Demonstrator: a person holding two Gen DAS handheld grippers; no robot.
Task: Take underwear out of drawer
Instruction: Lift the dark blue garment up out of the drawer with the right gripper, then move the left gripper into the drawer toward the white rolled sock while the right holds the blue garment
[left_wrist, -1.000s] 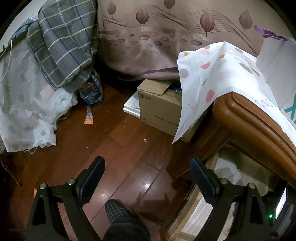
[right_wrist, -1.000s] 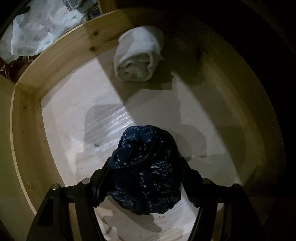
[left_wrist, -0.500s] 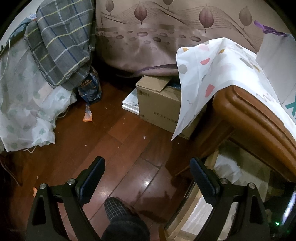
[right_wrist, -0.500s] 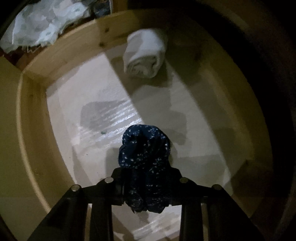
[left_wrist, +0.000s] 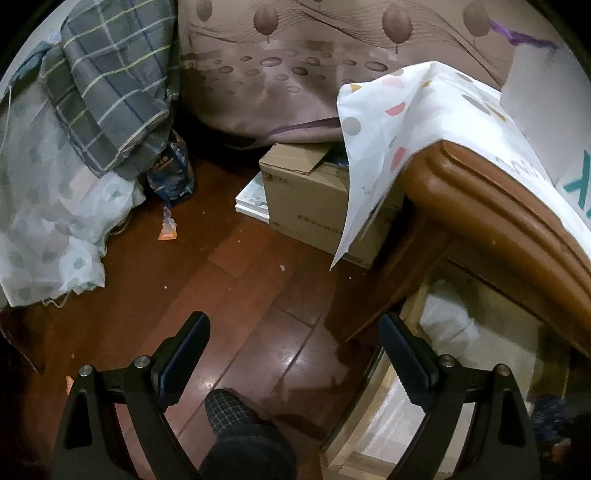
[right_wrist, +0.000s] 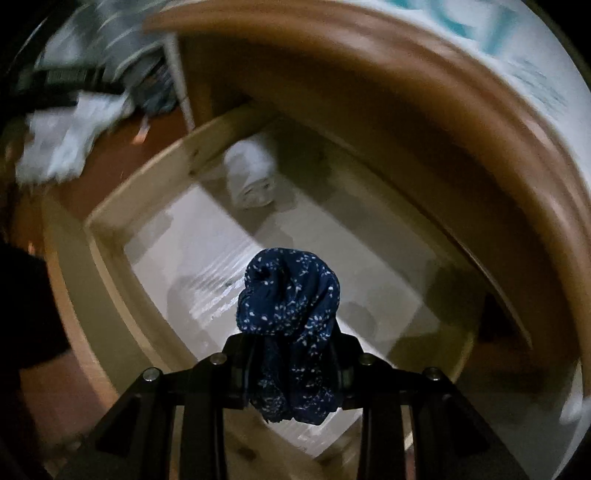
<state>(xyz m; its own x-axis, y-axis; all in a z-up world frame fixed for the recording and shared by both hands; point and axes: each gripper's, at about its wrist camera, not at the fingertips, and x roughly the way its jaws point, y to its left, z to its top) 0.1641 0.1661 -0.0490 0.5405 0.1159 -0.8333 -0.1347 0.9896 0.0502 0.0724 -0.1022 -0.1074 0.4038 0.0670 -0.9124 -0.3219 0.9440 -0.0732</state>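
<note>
Your open drawer (right_wrist: 147, 173) has a pale lined floor, and a rolled white cloth (right_wrist: 251, 177) lies in it near the far wall. A cardboard box (left_wrist: 314, 199) sits on the wooden floor (left_wrist: 221, 280) beside the cabinet, its flap partly open. Your right gripper (right_wrist: 291, 373) is clamped tight on the navy speckled underwear (right_wrist: 290, 306), which bunches up between the fingers, held above the drawer floor. Your left gripper (left_wrist: 295, 354) hangs over the floor, fingers wide apart, holding nothing.

Motion blur smears the drawer (right_wrist: 155, 173); the underwear (right_wrist: 290, 295) hides the jaws' pads.
</note>
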